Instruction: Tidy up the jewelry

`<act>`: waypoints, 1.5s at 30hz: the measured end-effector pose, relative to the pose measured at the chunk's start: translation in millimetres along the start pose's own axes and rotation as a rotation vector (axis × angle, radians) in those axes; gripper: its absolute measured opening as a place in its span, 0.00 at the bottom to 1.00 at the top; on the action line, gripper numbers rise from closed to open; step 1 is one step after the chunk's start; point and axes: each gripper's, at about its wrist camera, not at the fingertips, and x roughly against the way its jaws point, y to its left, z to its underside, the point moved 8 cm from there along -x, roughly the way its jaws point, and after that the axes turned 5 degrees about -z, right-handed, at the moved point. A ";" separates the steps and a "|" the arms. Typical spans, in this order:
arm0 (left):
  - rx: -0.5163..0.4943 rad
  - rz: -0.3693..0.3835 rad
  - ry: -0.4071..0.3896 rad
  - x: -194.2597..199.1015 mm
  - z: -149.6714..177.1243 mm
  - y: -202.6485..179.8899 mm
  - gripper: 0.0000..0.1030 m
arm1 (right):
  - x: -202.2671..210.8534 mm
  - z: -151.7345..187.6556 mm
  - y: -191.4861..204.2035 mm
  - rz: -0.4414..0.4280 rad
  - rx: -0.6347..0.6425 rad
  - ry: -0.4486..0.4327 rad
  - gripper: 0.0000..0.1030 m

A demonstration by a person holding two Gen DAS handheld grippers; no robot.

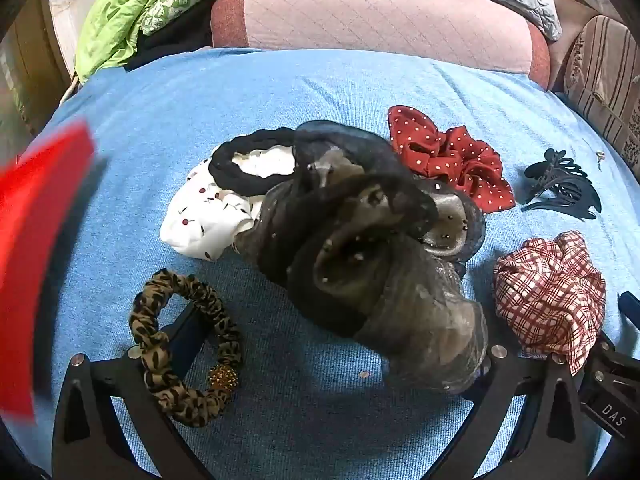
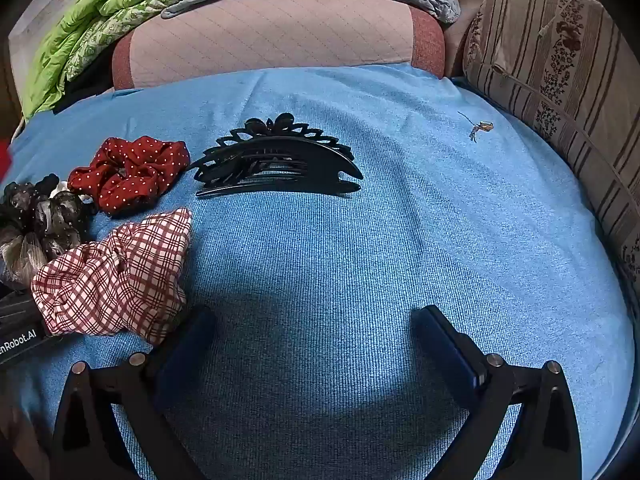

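Blue knitted cloth (image 2: pixel 360 260) covers the work surface, with a pink quilted cushion (image 2: pixel 272 36) and green bedding (image 2: pixel 76 36) behind it.

The left gripper (image 1: pixel 320 344) stands with its fingers spread wide. A leopard-print scrunchie (image 1: pixel 184 344) lies draped across its left finger, and a dark sheer organza scrunchie (image 1: pixel 360 248) sits between and just ahead of the fingers, its hem touching the right one. Nothing is pinched. Further ahead lie a black hair band (image 1: pixel 240 168) resting on a white cherry-print scrunchie (image 1: pixel 204 216), then a red polka-dot scrunchie (image 1: pixel 452 160). To the right is a red plaid scrunchie (image 1: pixel 548 296), and beyond it a black claw clip (image 1: pixel 560 184). A blurred red shape (image 1: pixel 36 260) fills the left edge; I cannot tell what it is.

The right gripper (image 2: pixel 316 344) is likewise released, over bare cloth, with the plaid scrunchie just touching its left finger and the claw clip straight ahead, well apart. A tiny trinket (image 2: pixel 480 126) lies far ahead to the right.

The step looks like taking the organza piece: centre the fingers on its thick black core, not the flimsy frill, and lift clear of the leopard scrunchie so it doesn't drag along.
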 end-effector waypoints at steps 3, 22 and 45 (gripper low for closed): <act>-0.016 -0.024 -0.008 -0.9 -1.0 0.2 1.00 | -0.3 0.2 0.0 0.001 0.001 0.004 1.00; -0.007 -0.010 -0.005 -1.8 -1.3 -4.1 1.00 | 1.6 0.3 0.3 0.001 0.000 0.003 1.00; -0.091 0.047 0.043 2.6 5.7 0.3 1.00 | 11.1 12.4 2.7 0.040 -0.073 0.060 1.00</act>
